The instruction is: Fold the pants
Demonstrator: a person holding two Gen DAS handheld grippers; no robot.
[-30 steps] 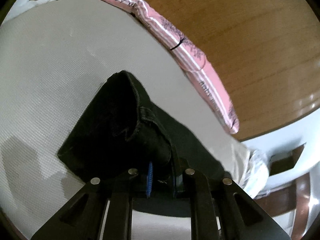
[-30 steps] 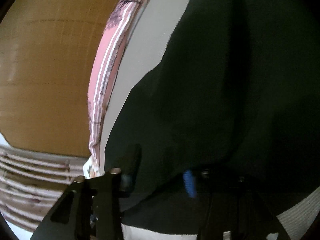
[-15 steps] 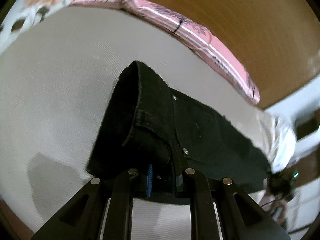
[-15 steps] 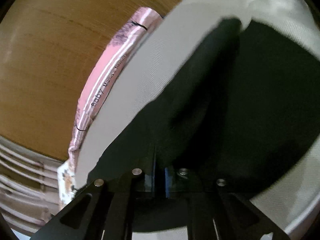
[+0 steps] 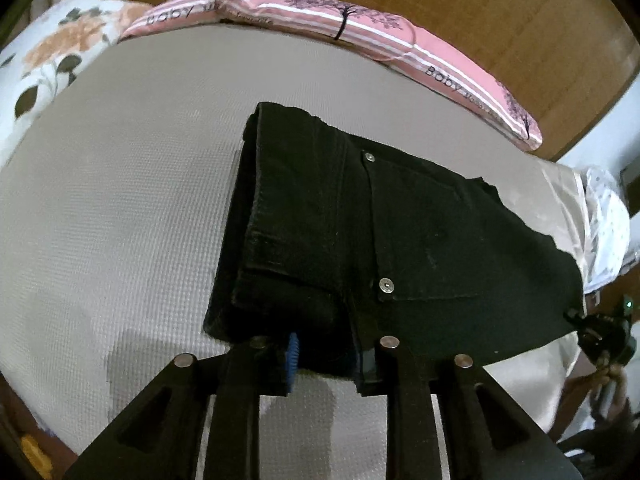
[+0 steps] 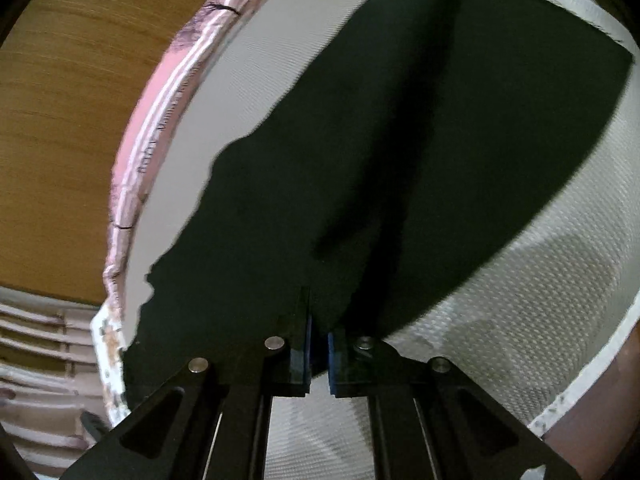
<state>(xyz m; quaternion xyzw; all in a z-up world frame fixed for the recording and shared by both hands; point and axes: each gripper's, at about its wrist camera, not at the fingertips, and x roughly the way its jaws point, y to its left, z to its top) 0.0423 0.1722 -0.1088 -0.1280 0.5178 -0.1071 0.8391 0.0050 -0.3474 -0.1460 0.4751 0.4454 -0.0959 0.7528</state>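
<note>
Black denim, matte and heavy, lies on a pale grey waffle-textured mat (image 5: 120, 208): the pants (image 5: 400, 232), doubled into a thick wedge with stitched seams, a patch pocket and two small metal rivets showing. The left gripper (image 5: 326, 354) straddles the bulky waistband corner, its jaws opening with the cloth between them; the blue ribbed pad (image 5: 293, 354) on one finger sits just at the fabric's edge. The right gripper (image 6: 318, 344) is clenched on a thin edge of the pants at the far end (its blue pads nearly meet). Along the mat's far side runs a pink striped cushion (image 5: 400, 44), puffy and printed with trees, beside glossy brown wood (image 5: 480, 12).
</note>
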